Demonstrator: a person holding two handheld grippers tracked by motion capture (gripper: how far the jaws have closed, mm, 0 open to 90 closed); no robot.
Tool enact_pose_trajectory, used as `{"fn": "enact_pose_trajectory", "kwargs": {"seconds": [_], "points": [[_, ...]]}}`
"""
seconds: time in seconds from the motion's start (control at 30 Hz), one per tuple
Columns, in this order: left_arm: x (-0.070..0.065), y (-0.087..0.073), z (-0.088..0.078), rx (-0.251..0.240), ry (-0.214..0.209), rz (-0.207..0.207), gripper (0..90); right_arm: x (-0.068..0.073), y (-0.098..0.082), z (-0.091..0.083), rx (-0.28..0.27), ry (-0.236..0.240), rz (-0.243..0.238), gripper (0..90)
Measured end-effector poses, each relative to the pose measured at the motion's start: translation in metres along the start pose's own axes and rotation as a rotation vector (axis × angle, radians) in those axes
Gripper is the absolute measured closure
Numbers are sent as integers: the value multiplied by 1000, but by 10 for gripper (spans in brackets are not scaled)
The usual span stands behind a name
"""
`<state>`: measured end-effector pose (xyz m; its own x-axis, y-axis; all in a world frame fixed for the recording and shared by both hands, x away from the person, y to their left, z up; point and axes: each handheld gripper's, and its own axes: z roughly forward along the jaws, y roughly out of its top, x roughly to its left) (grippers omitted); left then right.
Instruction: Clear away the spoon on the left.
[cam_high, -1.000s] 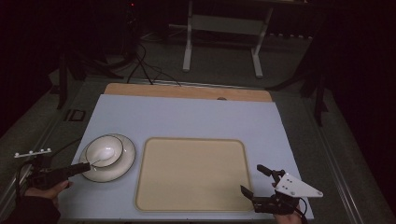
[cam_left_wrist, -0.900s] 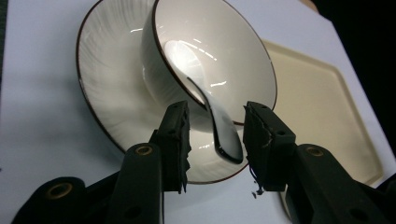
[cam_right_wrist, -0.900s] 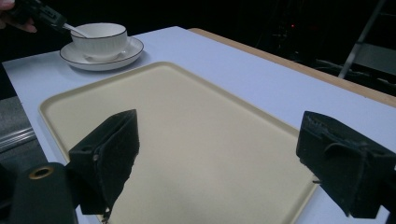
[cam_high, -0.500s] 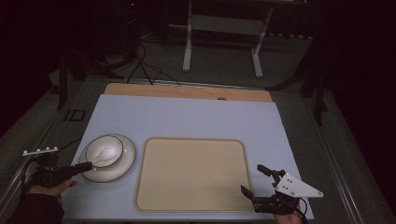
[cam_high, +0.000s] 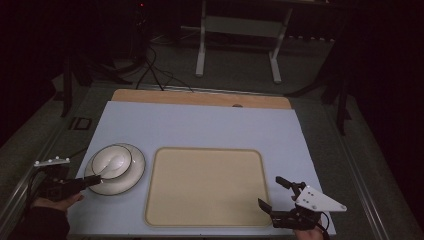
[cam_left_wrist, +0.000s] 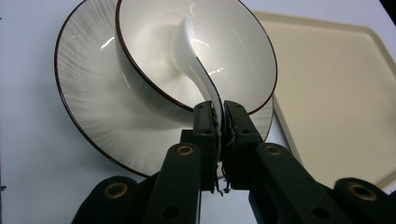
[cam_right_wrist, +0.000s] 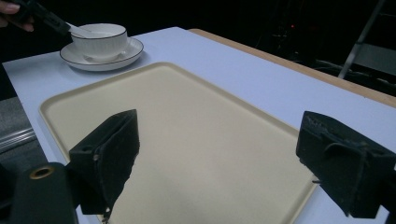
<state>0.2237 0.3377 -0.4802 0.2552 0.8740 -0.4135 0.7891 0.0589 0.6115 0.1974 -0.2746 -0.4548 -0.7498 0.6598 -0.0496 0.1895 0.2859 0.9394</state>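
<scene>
The left gripper is clenched on the handle of one white spoon — its jaws have just been closing, with the handle between them. The spoon's scoop lies inside one white bowl, which stands on one dark-rimmed saucer, upper centre of the left gripper view. In the high view, this set sits lower left, one beige tray just beside it. The right gripper — jaws spread, nothing between them — hovers at the tray's lower right corner.
</scene>
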Motion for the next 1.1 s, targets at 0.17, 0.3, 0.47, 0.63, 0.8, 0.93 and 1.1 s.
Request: {"fn": "enact_pose_trajectory", "kwargs": {"seconds": [0.17, 0.3, 0.47, 0.63, 0.8, 0.93, 1.1], "points": [[-4, 1, -4, -17, 6, 13, 853, 0, 0, 0, 1, -1, 2, 134], [-7, 2, -10, -28, 20, 18, 853, 0, 0, 0, 1, 0, 3, 134], [-13, 2, -18, -45, 15, 29, 853, -1, 0, 0, 1, 0, 8, 134], [-19, 2, -24, -48, 19, 40, 853, -1, 0, 0, 2, 1, 6, 135], [-26, 5, -34, -61, 37, 44, 853, -2, -1, -1, -3, -1, 13, 134], [-33, 8, -39, -69, 34, 54, 853, -2, -1, -2, -5, -2, 15, 135], [-39, 10, -43, -93, 24, 49, 853, -2, -1, -1, -3, -3, 15, 135]]}}
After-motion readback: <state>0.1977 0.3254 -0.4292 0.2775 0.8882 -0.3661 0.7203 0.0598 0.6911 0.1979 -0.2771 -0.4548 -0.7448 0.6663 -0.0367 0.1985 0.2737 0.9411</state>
